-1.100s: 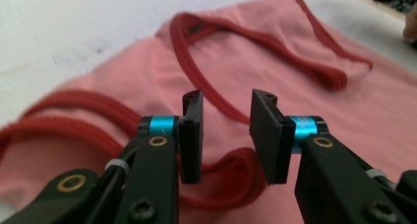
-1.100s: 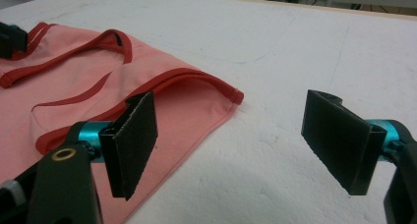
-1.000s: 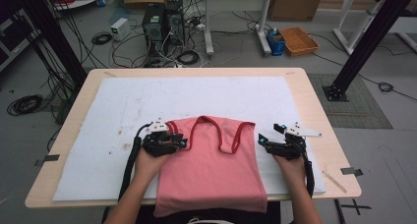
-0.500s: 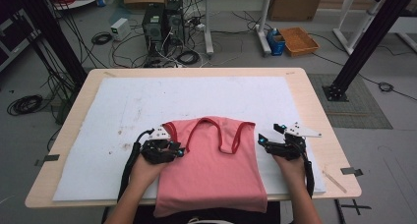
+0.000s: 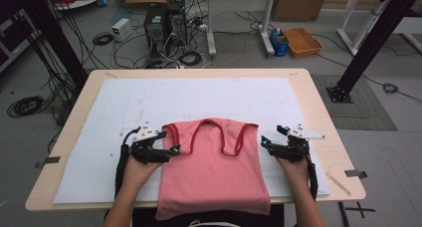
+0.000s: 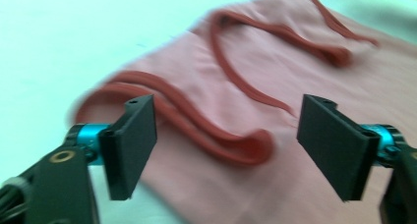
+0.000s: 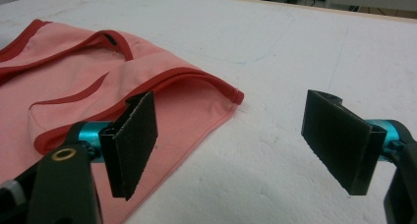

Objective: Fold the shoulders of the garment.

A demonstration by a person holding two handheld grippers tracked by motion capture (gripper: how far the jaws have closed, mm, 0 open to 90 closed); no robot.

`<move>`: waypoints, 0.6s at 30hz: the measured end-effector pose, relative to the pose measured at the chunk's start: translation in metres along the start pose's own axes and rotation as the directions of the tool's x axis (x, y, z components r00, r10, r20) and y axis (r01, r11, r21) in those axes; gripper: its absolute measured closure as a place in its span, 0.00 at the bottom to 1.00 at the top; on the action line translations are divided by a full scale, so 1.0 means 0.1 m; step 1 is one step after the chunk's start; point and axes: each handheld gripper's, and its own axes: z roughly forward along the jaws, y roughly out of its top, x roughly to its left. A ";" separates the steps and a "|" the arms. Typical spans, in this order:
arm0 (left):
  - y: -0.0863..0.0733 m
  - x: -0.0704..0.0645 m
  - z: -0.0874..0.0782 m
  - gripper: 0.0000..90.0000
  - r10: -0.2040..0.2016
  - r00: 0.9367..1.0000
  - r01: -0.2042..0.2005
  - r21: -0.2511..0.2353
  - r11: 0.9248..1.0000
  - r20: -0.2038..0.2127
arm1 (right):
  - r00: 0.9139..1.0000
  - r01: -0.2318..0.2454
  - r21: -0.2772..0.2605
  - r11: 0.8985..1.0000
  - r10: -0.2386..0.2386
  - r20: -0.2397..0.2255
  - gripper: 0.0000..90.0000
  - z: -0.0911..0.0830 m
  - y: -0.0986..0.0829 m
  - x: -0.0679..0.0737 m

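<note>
A pink tank top point(image 5: 211, 172) lies flat at the near middle of the white mat point(image 5: 199, 97), its hem over the table's near edge. The left gripper point(image 5: 166, 146) hangs wide open over its left strap, holding nothing; the right gripper point(image 5: 266, 143), equally wide and empty, sits just right of the top. No writing is readable.

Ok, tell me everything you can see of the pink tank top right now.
The pink tank top is a soft, thin-looking knit with darker red binding around the neckline and armholes. It lies flat on the white mat, straps pointing away from the person, hem hanging over the table's near edge. It seems folded lengthwise, its right side a straight fold. The left gripper, jaws open, sits at its left armhole edge; the right gripper, also open, is just beside its right strap, contact unclear.
</note>
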 end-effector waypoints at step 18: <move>0.05 0.19 -0.15 0.21 -0.033 0.999 0.033 -0.058 0.998 -0.006 | 1.000 0.004 -0.013 1.000 -0.004 0.009 0.23 -0.01 0.00 0.00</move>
